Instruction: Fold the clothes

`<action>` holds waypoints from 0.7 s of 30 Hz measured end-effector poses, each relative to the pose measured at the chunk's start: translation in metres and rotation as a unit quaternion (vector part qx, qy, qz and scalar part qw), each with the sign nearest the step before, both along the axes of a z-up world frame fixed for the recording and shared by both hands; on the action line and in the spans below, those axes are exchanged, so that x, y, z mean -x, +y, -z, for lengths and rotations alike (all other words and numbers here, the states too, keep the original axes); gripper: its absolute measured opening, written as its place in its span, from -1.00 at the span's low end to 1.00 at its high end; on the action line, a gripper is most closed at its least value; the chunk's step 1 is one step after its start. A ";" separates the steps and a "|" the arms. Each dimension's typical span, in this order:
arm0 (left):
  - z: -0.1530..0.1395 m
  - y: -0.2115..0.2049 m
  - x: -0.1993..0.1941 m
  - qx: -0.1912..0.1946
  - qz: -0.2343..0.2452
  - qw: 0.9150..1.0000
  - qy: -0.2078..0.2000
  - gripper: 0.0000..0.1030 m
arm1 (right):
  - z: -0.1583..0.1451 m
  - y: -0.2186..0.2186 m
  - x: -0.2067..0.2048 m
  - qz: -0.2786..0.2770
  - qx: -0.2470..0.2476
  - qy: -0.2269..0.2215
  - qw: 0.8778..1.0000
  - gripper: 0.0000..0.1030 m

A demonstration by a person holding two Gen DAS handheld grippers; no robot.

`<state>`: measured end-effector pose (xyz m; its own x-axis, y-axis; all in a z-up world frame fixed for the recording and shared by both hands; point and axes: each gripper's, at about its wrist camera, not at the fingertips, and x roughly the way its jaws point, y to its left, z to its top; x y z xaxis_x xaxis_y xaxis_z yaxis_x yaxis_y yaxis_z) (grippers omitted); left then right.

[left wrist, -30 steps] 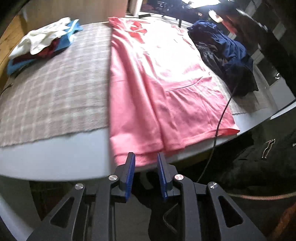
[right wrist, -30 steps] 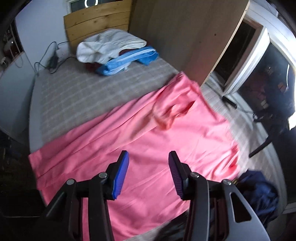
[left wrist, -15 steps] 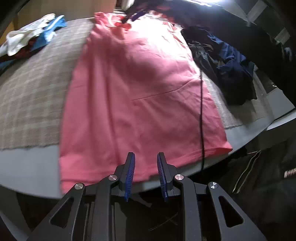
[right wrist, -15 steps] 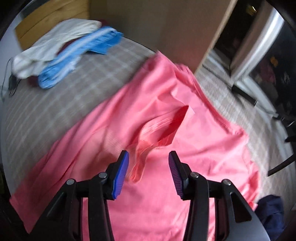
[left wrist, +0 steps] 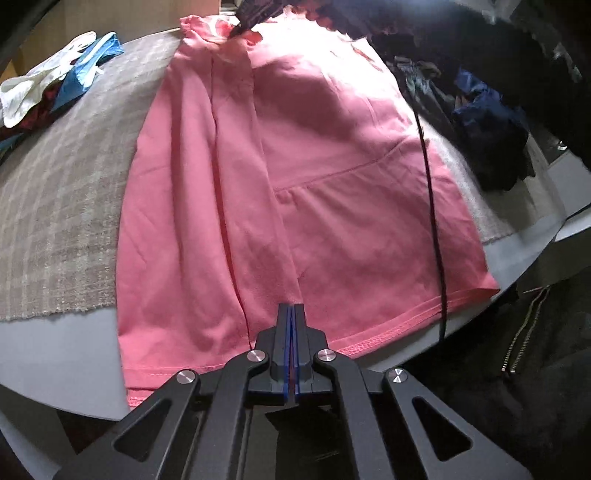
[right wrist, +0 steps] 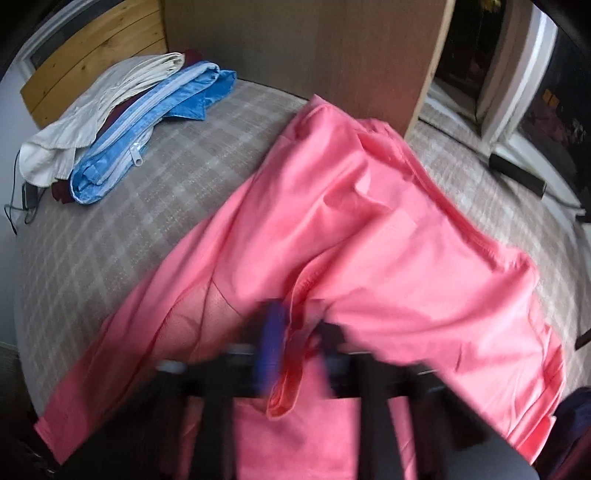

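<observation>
A pink shirt (left wrist: 314,166) lies spread lengthwise on the checked cloth, hem at the near table edge, collar at the far end. My left gripper (left wrist: 291,310) is shut on the hem near its middle, blue pads pressed together with cloth creasing toward them. In the right wrist view the shirt (right wrist: 369,221) bunches up around the collar. My right gripper (right wrist: 299,332) is blurred, its fingers closed in on the collar fabric, which sticks out between them. A dark sleeve (left wrist: 443,33) reaches across the far end to the collar.
A pile of white and blue clothes (right wrist: 122,122) sits at the far left of the checked cloth (left wrist: 62,166). Dark navy clothes (left wrist: 491,136) lie right of the shirt. A black cable (left wrist: 432,206) crosses the shirt's right side. A wooden panel (right wrist: 332,48) stands behind the collar.
My left gripper moved onto the hem and shut on it. My right gripper dropped to the collar and closed on the fabric, which now bunches up.
</observation>
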<state>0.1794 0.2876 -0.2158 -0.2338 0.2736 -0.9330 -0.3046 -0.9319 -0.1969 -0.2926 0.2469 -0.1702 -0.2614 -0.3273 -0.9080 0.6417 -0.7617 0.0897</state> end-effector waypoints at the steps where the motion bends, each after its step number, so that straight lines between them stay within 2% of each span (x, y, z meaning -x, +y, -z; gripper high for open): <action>1: -0.004 -0.004 -0.001 -0.009 -0.005 1.000 0.000 -1.00 | -0.001 0.000 -0.002 -0.005 0.003 0.004 1.000 -0.90; 5: -0.022 -0.013 -0.004 -0.048 -0.012 0.999 0.009 -1.00 | -0.018 0.008 -0.006 -0.015 0.010 0.035 0.999 -0.92; 8: -0.027 -0.014 -0.003 -0.086 -0.003 0.996 0.007 -0.98 | -0.026 0.013 -0.005 -0.007 -0.009 0.058 0.998 -0.92; 10: -0.018 -0.003 0.001 -0.077 0.006 0.997 -0.008 -0.94 | -0.017 0.010 -0.003 -0.015 -0.047 0.047 0.998 -0.91; 11: -0.013 0.001 0.000 -0.062 0.009 0.998 -0.024 -0.81 | -0.012 0.008 -0.002 -0.021 -0.068 0.040 0.997 -0.85; 12: -0.014 -0.003 -0.002 -0.057 0.006 0.998 -0.027 -0.78 | -0.012 0.008 -0.004 -0.022 -0.076 0.041 0.996 -0.71; 15: -0.013 -0.007 -0.003 -0.049 -0.002 0.998 -0.028 -0.71 | -0.019 0.009 -0.011 -0.020 -0.082 0.056 0.995 -0.63; 18: -0.011 -0.008 -0.002 -0.045 -0.009 0.999 -0.024 -0.71 | -0.041 0.016 -0.027 -0.029 -0.045 0.056 0.997 -0.63; 21: -0.008 -0.008 0.000 -0.040 -0.016 0.999 -0.020 -0.71 | -0.049 0.012 -0.061 -0.080 -0.009 0.036 0.996 -0.63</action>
